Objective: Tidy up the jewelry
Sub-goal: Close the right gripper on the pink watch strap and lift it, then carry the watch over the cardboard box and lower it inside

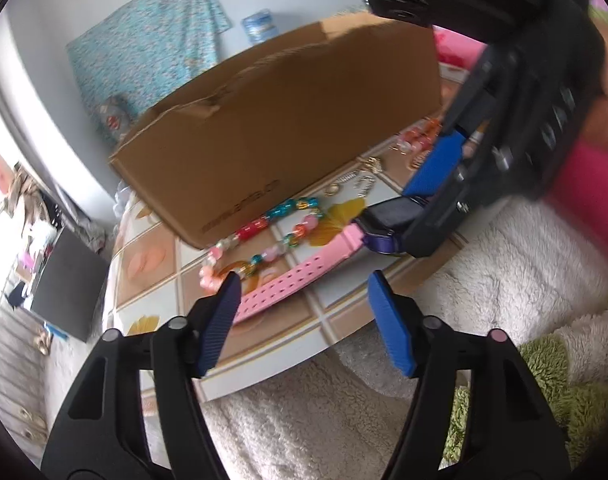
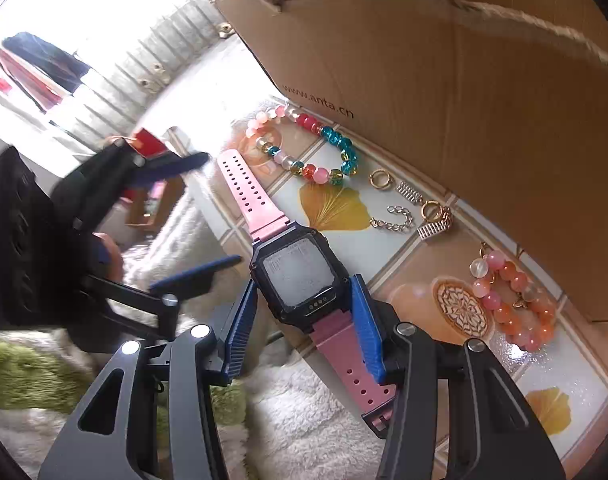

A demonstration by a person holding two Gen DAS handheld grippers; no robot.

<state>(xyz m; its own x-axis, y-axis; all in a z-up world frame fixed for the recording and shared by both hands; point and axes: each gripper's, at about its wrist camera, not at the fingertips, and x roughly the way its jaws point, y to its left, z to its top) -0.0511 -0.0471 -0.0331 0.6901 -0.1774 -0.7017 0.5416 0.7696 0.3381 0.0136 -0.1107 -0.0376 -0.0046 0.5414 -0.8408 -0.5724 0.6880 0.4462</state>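
Two grippers at the watch [image 2: 299, 276]: right gripper [image 2: 304, 320] clamped across its case, strap running away toward the cardboard box [image 2: 464, 80]; left gripper [image 1: 304, 320] half open, empty, nearer the free strap end.

Box print, right wrist view: "www.anta.cn" in dark letters on the brown side of the cardboard box [image 2: 444, 92], low on its wall near the tiled table top [image 2: 388, 240].
Box print, left wrist view: the same line of dark print runs along the lower edge of the box's side, upside down and too blurred to read.
Watch screen: the grey display of the pink-strapped watch [image 2: 299, 276] shows faint marks that cannot be read.
Other text: none legible.
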